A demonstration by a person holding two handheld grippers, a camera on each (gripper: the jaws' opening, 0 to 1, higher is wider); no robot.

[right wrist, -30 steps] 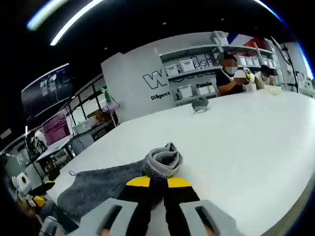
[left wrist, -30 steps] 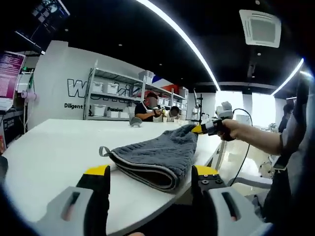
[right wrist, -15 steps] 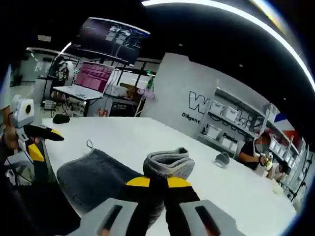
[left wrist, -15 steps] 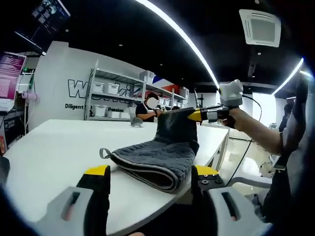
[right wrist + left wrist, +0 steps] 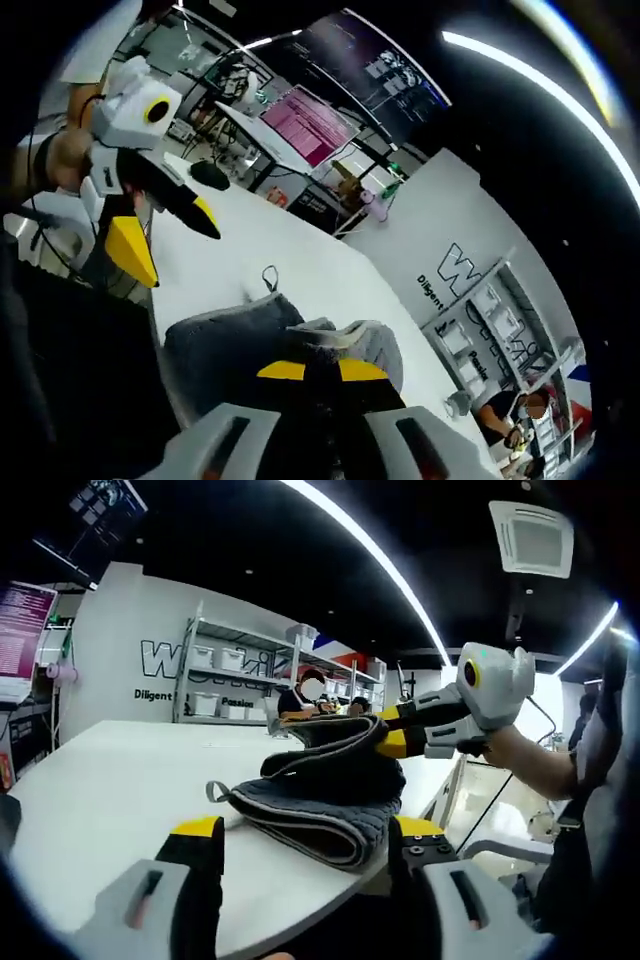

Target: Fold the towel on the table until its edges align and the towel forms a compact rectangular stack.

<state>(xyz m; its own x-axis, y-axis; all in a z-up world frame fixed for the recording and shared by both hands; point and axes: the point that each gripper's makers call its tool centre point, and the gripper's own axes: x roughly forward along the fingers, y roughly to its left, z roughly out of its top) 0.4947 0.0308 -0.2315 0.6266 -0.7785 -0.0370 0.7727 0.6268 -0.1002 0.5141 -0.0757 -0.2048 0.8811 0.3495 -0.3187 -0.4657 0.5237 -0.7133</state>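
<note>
On the white table (image 5: 100, 780) lies a half-folded grey towel (image 5: 310, 815); the right gripper (image 5: 310, 371), clamped on its far edge, carries it over, and should next lay it flush, while the left gripper (image 5: 305, 828) waits wide apart nearby.

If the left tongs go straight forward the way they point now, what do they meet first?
Most likely the towel. The left tongs are open, and its folded edge lies right ahead between the jaws on the table. The right tongs hold the towel's far end, further along. Depth is hard to judge.
</note>
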